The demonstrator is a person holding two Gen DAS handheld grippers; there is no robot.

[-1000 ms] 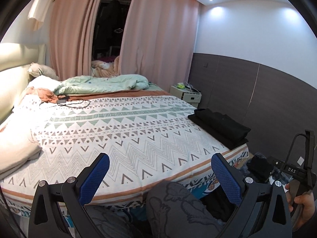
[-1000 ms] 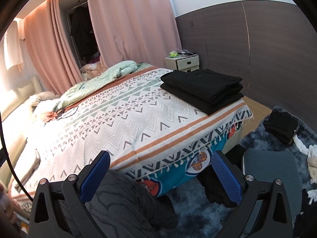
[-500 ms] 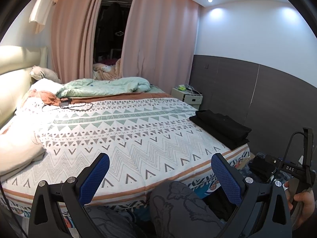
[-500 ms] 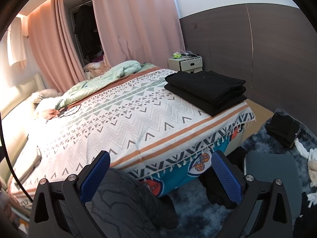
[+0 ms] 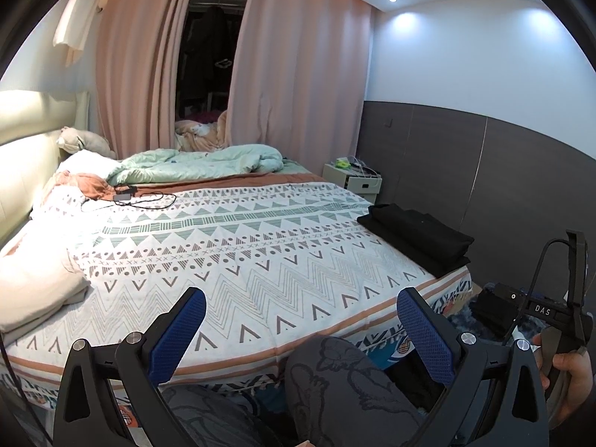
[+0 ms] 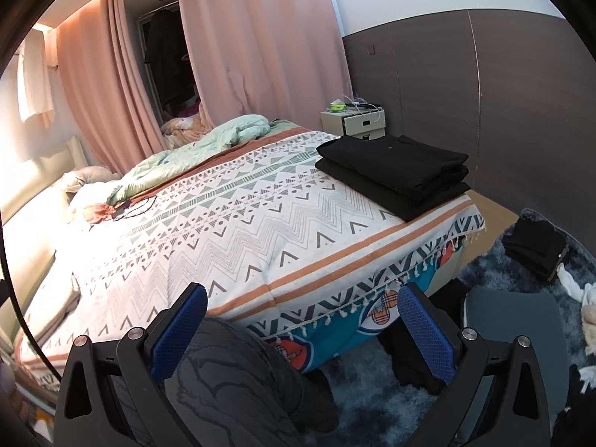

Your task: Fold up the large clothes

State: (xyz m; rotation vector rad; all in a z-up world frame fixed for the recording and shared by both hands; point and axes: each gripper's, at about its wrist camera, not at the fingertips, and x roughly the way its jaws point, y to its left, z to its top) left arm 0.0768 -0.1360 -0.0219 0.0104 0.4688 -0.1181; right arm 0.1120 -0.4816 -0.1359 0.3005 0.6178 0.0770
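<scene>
Both pairs of blue-padded fingers stand wide apart and hold nothing: the left gripper (image 5: 300,329) and the right gripper (image 6: 301,326) hang low at the near edge of the bed (image 6: 260,223), with the person's patterned trouser knee (image 6: 238,368) between and under the pads. Ahead of the right gripper's fingers and off to their right, a stack of folded black clothes (image 6: 395,175) sits on the far corner of the patterned bedspread (image 5: 231,260), right at its edge. Beyond the right finger, down on the blue-grey rug (image 6: 372,402), lie another dark garment (image 6: 536,249) and some pale cloth (image 6: 588,298), and these look like the pieces yet to be folded. The first risk, as I judge it, is picking the wrong thing: a reach straight forward lands on the finished stack and could drag it off the corner. A second is the grab itself, since a large soft garment taken from the rug by one pinch will probably come up bunched, with sleeves trailing and catching on the grey chair seat (image 6: 510,320) just past the right finger. The charger cable (image 5: 145,199), well ahead of the left fingers, could snag cloth spread that far up the bed. The right gripper's handle, held by a hand (image 5: 570,380), sits close beside the left gripper's right finger, so a hurried turn could knock the two tools together.
</scene>
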